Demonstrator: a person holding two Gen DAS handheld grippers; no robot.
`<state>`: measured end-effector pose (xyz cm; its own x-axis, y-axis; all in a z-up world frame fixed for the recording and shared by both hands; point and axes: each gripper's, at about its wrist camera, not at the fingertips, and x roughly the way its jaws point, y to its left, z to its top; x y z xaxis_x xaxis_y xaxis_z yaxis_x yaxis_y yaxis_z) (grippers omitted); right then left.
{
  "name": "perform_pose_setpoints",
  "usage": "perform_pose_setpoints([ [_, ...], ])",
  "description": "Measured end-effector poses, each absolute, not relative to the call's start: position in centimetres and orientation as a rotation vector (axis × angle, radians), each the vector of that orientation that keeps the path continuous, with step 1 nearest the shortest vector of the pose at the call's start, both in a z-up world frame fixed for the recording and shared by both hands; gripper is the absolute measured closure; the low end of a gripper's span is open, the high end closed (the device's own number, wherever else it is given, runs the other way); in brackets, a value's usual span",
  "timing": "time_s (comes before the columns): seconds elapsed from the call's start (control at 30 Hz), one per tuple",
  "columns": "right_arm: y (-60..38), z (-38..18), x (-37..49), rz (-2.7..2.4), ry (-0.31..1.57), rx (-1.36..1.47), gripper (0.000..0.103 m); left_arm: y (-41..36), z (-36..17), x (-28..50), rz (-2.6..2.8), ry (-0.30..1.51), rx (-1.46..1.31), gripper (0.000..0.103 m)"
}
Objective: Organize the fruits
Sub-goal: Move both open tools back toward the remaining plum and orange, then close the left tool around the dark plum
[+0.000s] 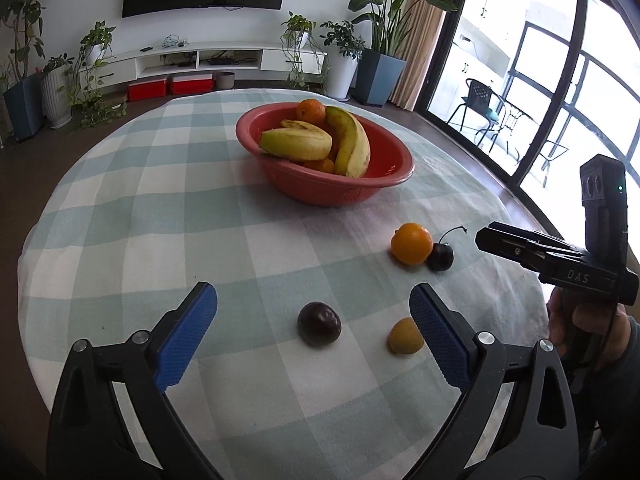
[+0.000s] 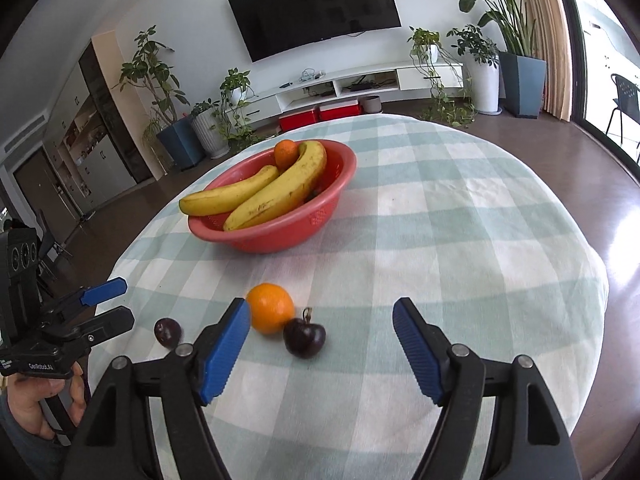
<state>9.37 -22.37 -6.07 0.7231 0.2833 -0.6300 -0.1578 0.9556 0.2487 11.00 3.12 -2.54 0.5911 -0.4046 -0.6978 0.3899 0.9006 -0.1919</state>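
A red bowl (image 1: 394,184) (image 2: 280,242) holds two bananas (image 1: 354,142) (image 2: 280,194) and a small orange (image 1: 310,111) (image 2: 286,152). Loose on the checked cloth lie an orange (image 1: 412,243) (image 2: 270,308), a dark stemmed cherry (image 1: 440,257) (image 2: 304,338) touching it, a dark plum (image 1: 319,323) (image 2: 167,331) and a small yellow fruit (image 1: 405,336). My left gripper (image 1: 314,294) (image 2: 122,300) is open, with the plum lying just ahead between its blue pads, untouched. My right gripper (image 2: 322,308) (image 1: 486,236) is open over the cherry, and its left pad is close to the orange.
The round table's edge (image 2: 592,292) curves close on the right, and its near-left edge (image 1: 28,264) drops to a dark floor. A hand (image 1: 580,320) holds the right gripper. Plants, a TV and a low cabinet stand behind.
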Motion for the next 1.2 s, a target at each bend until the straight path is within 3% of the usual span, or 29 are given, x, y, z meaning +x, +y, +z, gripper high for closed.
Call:
perform_pose_setpoints([
  [0.27, -21.9, -6.6, 9.0, 0.227, 0.716, 0.14, 0.027, 2.2, -3.1, 10.7, -0.481, 0.872, 0.068, 0.005],
  [0.33, -22.0, -6.7, 9.0, 0.219, 0.715, 0.144, 0.027, 2.0, -3.2, 10.8, -0.479, 0.877, 0.085, 0.012],
  [0.4, -22.1, -6.6, 9.0, 0.215, 0.71, 0.143, 0.027, 1.7, -3.4, 11.1, -0.47, 0.898, 0.092, 0.029],
  [0.47, -22.0, -6.6, 9.0, 0.207, 0.706, 0.133, 0.027, 1.6, -3.9, 11.3, -0.457, 0.919, 0.095, 0.036],
  [0.77, -21.9, -6.6, 8.8, 0.19, 0.693, 0.115, 0.027, 0.3, -5.3, 11.9, -0.452, 0.949, 0.106, 0.047],
  [1.0, -22.0, -6.6, 8.8, 0.191, 0.692, 0.114, 0.028, 0.0, -6.3, 12.4, -0.434, 0.962, 0.11, 0.067],
  [1.2, -22.0, -6.6, 8.8, 0.189, 0.691, 0.114, 0.029, 0.2, -6.7, 12.7, -0.427, 0.957, 0.106, 0.071],
])
